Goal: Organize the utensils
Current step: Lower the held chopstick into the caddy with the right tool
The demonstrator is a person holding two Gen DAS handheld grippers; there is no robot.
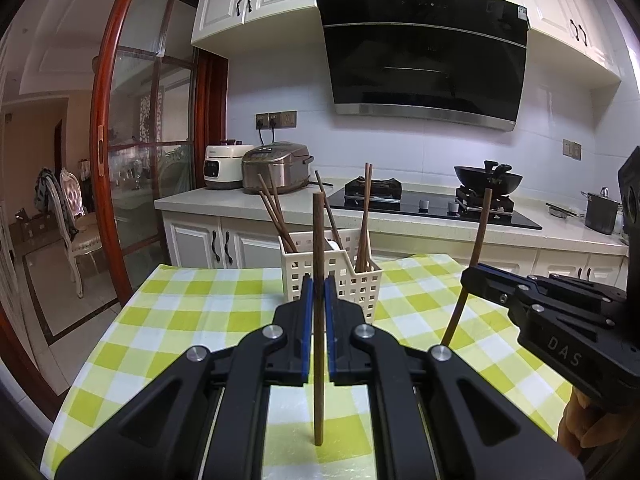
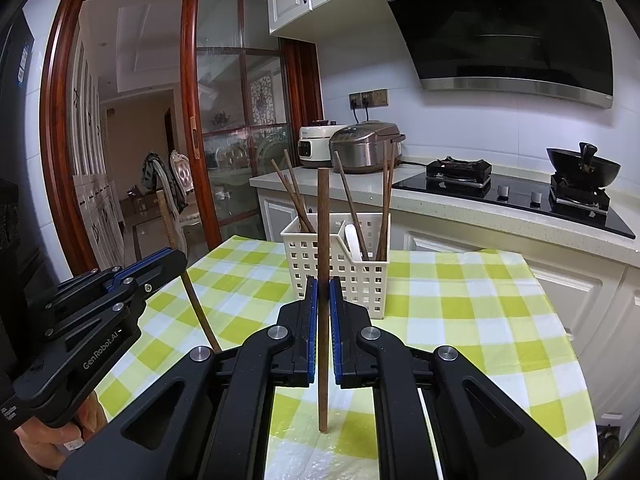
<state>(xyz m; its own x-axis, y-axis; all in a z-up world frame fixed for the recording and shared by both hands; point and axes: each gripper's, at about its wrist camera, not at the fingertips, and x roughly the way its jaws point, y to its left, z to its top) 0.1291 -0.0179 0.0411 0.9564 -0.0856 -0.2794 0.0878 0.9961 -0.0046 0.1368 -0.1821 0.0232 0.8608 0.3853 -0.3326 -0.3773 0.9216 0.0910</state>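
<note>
My left gripper (image 1: pixel 318 280) is shut on a brown chopstick (image 1: pixel 318 232) held upright, its lower end just above the cloth. To its right, my right gripper (image 1: pixel 470 276) grips a second chopstick (image 1: pixel 482 224) that leans slightly. In the right wrist view the right gripper (image 2: pixel 323 284) is shut on its upright chopstick (image 2: pixel 323 216); the left gripper (image 2: pixel 178 258) with its chopstick (image 2: pixel 200 312) shows at the left. Beyond both stands a white slotted basket (image 1: pixel 360 284) (image 2: pixel 360 276) holding several chopsticks and a white spoon (image 2: pixel 354 236).
The table wears a green and white checked cloth (image 1: pixel 200 308) (image 2: pixel 460 300). Behind it runs a kitchen counter with two cookers (image 1: pixel 276 166), a black hob and a wok (image 1: pixel 488 178). A glass sliding door (image 1: pixel 136 140) stands left. A hand (image 2: pixel 48 440) holds the left gripper.
</note>
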